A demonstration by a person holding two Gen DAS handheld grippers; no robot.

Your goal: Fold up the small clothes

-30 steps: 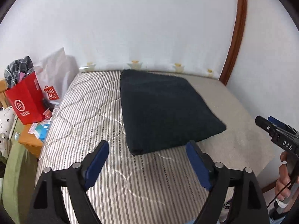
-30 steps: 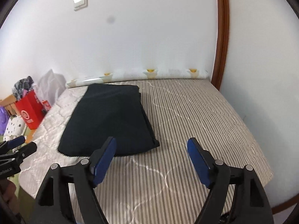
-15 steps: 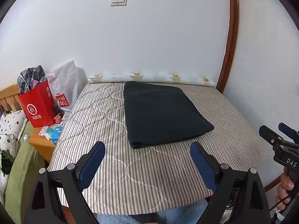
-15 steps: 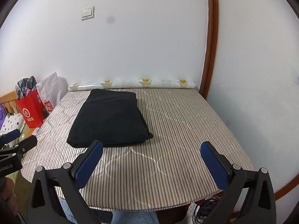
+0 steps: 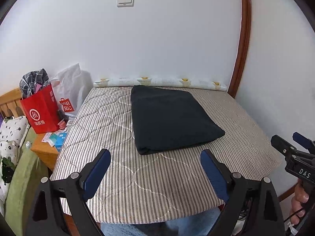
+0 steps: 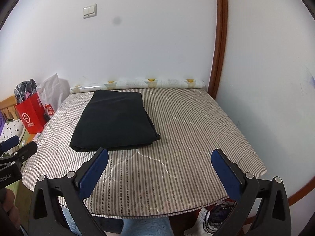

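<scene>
A dark folded garment [image 5: 171, 118] lies flat in a neat rectangle on the striped quilted table cover [image 5: 157, 186], toward the far left half; it also shows in the right wrist view [image 6: 116, 122]. My left gripper [image 5: 155, 157] is open and empty, held back above the cover's near edge, short of the garment. My right gripper [image 6: 159, 157] is open and empty too, near the front edge, to the right of the garment. The right gripper's body shows at the left wrist view's right edge [image 5: 295, 157].
A patterned roll [image 6: 137, 83] lies along the wall at the back of the cover [image 6: 187, 137]. A red paper bag [image 5: 41, 112] and a white bag [image 5: 70, 90] stand on a wooden side table at the left. Walls close off the back and right.
Both grippers have pulled back and up from the garment, so the whole cover and its front edge now show. The garment has not moved.
</scene>
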